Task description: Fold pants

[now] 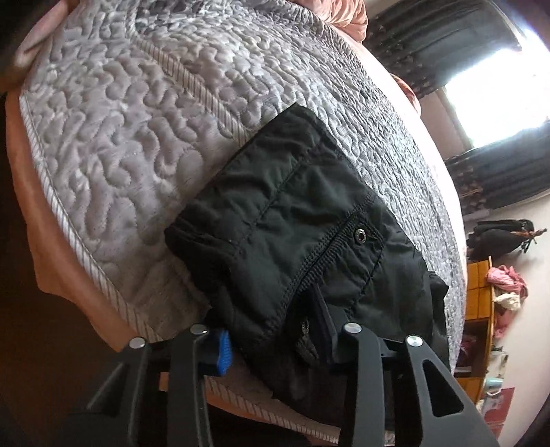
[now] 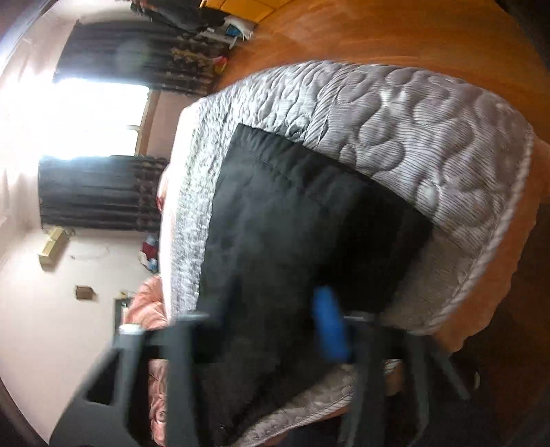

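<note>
The black pants (image 1: pixel 292 220) lie folded into a compact rectangle on the grey quilted bedspread (image 1: pixel 137 137), with a pocket flap and metal snap showing. My left gripper (image 1: pixel 275 340) is at the near end of the pants, its jaws wide apart with the fabric edge between them, the blue pad (image 1: pixel 223 350) showing bare on the left. In the right wrist view the pants (image 2: pixel 302 223) fill the middle. My right gripper (image 2: pixel 275 326) is over their near edge, jaws apart, blurred by motion, blue pad (image 2: pixel 330 326) showing.
The bedspread (image 2: pixel 412 137) covers an orange-sided mattress (image 1: pixel 31 206). A pink blanket (image 2: pixel 151 302) lies at the bed's far side. A wooden shelf with clothes (image 1: pixel 495 292) stands by the wall. Dark curtains (image 2: pixel 99 192) frame a bright window. Wood floor (image 2: pixel 378 31) lies beyond the bed.
</note>
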`<state>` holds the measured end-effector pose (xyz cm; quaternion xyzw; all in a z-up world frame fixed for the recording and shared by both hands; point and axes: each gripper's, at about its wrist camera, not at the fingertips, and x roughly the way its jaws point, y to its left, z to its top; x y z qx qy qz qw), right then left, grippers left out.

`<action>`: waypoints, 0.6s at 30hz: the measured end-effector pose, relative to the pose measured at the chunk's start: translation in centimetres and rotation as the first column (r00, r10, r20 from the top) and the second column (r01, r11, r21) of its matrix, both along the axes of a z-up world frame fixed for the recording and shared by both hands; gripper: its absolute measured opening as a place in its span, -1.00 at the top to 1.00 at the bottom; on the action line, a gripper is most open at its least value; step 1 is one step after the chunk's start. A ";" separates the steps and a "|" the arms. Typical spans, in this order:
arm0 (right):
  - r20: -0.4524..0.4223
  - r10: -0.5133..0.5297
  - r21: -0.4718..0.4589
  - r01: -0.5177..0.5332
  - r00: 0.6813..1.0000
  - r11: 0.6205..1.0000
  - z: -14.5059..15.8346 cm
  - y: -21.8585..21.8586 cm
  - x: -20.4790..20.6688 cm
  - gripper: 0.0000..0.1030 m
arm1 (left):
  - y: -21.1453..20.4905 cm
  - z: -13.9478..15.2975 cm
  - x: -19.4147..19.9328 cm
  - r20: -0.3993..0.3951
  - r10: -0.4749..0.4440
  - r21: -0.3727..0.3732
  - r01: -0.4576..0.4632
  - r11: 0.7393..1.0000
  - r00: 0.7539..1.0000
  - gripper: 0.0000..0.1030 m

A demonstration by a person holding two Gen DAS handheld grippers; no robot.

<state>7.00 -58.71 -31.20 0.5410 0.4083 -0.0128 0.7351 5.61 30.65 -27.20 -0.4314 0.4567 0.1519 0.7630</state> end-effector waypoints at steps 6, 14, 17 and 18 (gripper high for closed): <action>0.020 0.060 -0.095 -0.058 0.998 0.994 1.4 0.9 -0.7 0.94 | 2.4 -0.3 -0.8 -0.035 0.043 -0.004 -0.044 0.999 0.998 0.58; -0.022 0.058 -0.091 -0.060 0.998 0.994 -1.2 1.3 -0.8 0.89 | 2.2 -0.8 -0.1 -0.046 0.013 0.030 -0.012 0.999 0.999 0.58; -0.036 0.050 -0.072 -0.053 0.998 0.996 -1.7 2.1 -1.1 0.58 | 1.7 -0.2 -0.1 -0.037 0.009 0.049 -0.007 0.999 0.999 0.58; -0.036 0.049 -0.060 -0.051 0.998 0.997 -1.7 2.2 -1.5 0.42 | 1.6 0.0 -0.4 -0.035 0.009 0.054 -0.007 0.999 0.999 0.54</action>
